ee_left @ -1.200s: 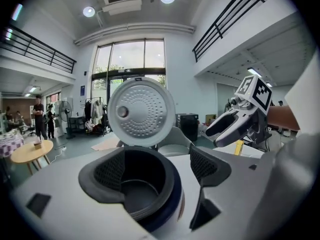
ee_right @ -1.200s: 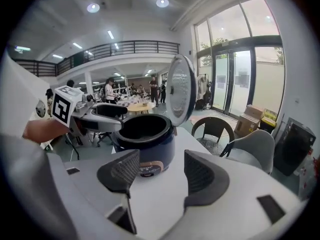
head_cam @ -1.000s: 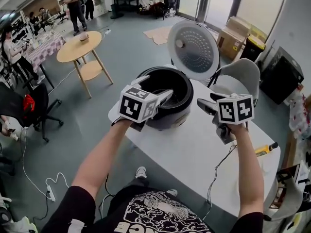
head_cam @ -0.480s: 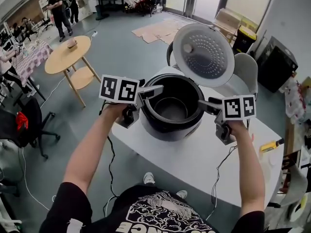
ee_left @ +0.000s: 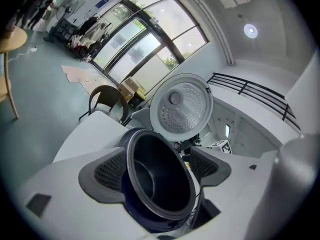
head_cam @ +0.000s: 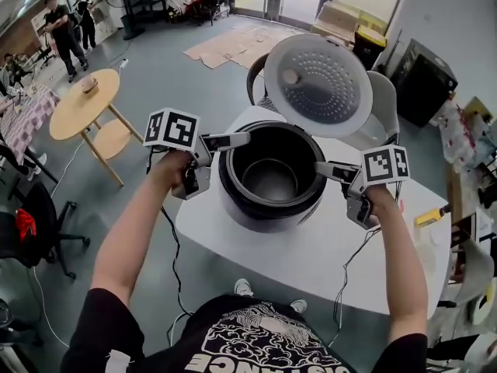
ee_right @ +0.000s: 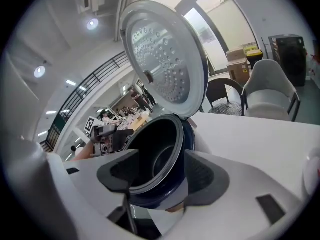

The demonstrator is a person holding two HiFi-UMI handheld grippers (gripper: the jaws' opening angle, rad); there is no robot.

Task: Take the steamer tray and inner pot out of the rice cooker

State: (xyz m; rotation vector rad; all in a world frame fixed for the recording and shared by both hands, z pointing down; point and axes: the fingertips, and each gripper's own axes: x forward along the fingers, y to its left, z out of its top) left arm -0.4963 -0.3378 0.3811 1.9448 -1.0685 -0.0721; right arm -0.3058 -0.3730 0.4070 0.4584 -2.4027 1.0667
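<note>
Inner pot [head_cam: 272, 179], dark inside, sits seated in the rice cooker [head_cam: 264, 212], which stands on the near left part of a white table [head_cam: 334, 247] with its perforated lid [head_cam: 318, 84] raised behind it. The left gripper [head_cam: 233, 140] reaches the cooker's left rim and the right gripper [head_cam: 328, 168] its right rim, both with jaws apart. Each gripper view shows the rim running between that gripper's two pads, one over the opening and one outside the wall, though whether any pad touches the rim I cannot tell. Only the left gripper view shows the tall glass doors [ee_left: 135, 39] and a railed upper gallery [ee_left: 250, 86]. Only the right gripper view shows the opposite gripper facing it across the pot. The head view alone takes in the grey floor with a round wooden table [head_cam: 78, 103], flattened cardboard [head_cam: 233, 45], a pale chair [head_cam: 386, 107] behind the lid and a yellow-handled tool [head_cam: 429, 217] at the table's right edge. Both bare forearms stretch forward, the left hand [head_cam: 177, 169] and right hand [head_cam: 374, 200] flanking the cooker.
</note>
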